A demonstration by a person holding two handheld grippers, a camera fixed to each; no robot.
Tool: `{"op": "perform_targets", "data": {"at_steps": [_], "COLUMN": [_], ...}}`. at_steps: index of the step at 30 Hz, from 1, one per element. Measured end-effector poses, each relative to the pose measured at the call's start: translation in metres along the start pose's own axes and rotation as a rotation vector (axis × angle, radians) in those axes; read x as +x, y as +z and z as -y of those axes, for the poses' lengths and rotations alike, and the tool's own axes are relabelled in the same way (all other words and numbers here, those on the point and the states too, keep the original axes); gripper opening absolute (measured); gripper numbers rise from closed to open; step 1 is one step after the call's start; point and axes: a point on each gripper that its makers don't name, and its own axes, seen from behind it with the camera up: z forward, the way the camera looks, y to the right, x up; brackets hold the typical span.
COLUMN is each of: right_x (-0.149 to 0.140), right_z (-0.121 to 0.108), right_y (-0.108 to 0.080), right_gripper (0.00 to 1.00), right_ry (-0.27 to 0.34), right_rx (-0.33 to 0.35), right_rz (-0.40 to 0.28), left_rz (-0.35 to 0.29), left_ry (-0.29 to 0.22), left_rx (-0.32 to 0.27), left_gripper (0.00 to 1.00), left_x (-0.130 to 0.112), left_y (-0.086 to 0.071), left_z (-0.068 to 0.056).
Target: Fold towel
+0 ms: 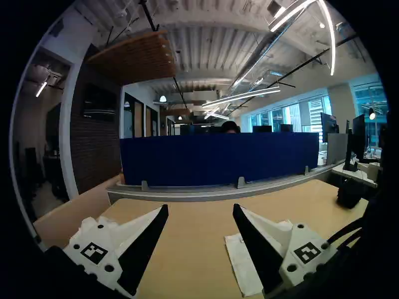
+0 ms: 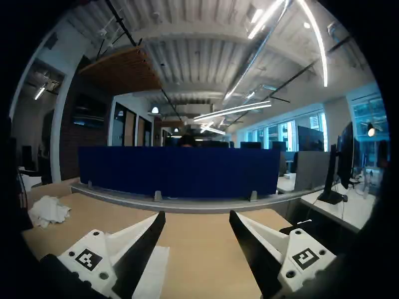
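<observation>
Both pairs of jaws stand wide apart with nothing between them, hovering low over the wooden desk (image 1: 199, 249). The towel (image 1: 239, 261) lies flat on it: in the left gripper view it shows low on the right, partly tucked under that gripper's own right finger, and in the right gripper view it sits low on the left, so I judge it lies between the two tools. Here's the worry: the left gripper (image 1: 199, 207) and the right gripper (image 2: 197, 213) both point ahead at the blue partition (image 1: 219, 159), not down at the cloth, and only a slice of the towel is in sight. Its corners are hidden, so a blind reach could pinch mid-edge instead of a corner and the fold would come out crooked. Thin fabric lying flat is tricky too. Come in too shallow and the fingers skate over it or shove it into wrinkles; bite too deep and they may scrape the desk or catch more than one layer, if it is layered, which I cannot tell. If one side lifts before the other, the cloth could drag sideways. There's also a crumpled white cloth (image 2: 47, 210) far left on the desk, well apart, a possible wrong target.
</observation>
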Motion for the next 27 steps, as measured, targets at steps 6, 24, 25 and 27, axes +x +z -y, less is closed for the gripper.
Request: {"op": "perform_targets", "data": {"at_steps": [6, 24, 25, 27], "right_x": [-0.021, -0.030, -0.032, -0.037], "right_z": [0.023, 0.052, 0.055, 0.060], "right_y": [0.001, 0.000, -0.002, -0.006], "right_gripper": [1.00, 1.00, 1.00, 1.00], "right_ry": [-0.042, -0.124, -0.134, -0.154], "right_rx": [0.061, 0.250, 0.267, 0.300], "right_rz": [0.047, 0.189, 0.205, 0.239], "left_rz": [0.064, 0.159, 0.175, 0.208], "left_ry": [0.019, 0.081, 0.086, 0.096], "left_rx": [-0.039, -0.125, -0.141, -0.174], "left_gripper": [0.96, 0.96, 0.96, 0.96], "left_x": [-0.029, -0.037, -0.040, -0.045], "left_y": [0.003, -0.005, -0.005, -0.006], "left_z": [-0.029, -0.053, -0.055, -0.059]}}
